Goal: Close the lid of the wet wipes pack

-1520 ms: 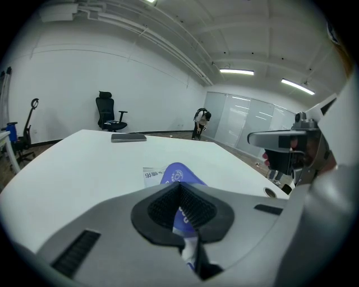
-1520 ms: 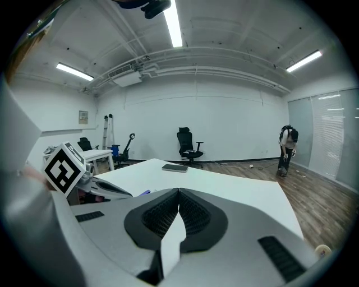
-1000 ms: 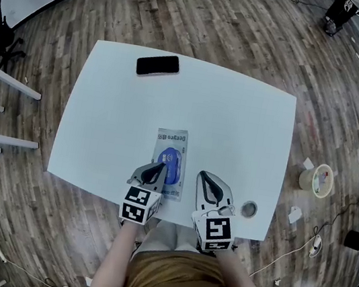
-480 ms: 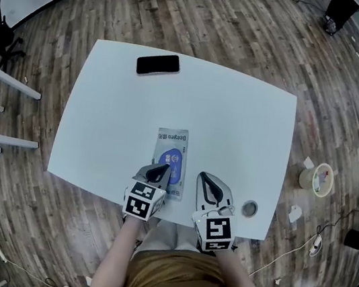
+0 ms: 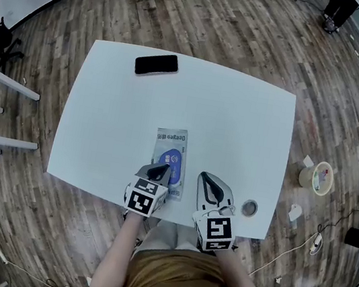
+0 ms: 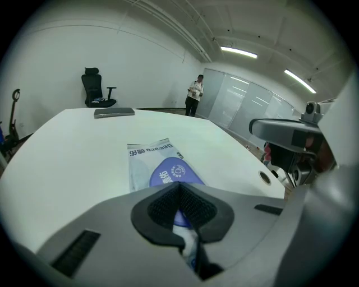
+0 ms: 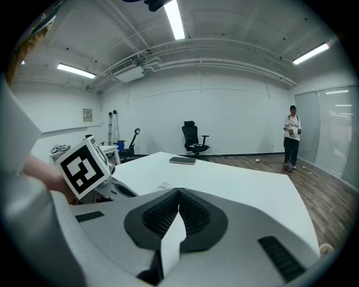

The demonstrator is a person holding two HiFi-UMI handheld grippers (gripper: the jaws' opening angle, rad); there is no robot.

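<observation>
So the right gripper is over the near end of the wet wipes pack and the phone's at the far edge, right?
No, the left gripper is over the near end of the wet wipes pack; the right gripper is beside it, as the head view shows. The phone is at the far edge.

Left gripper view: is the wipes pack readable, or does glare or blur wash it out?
Left gripper view: pack sharp, evenly lit, no glare on it; fisheye bends the table edge, and the left gripper hides its near end. Head view: pack small but clear, room edges strongly curved.
</observation>
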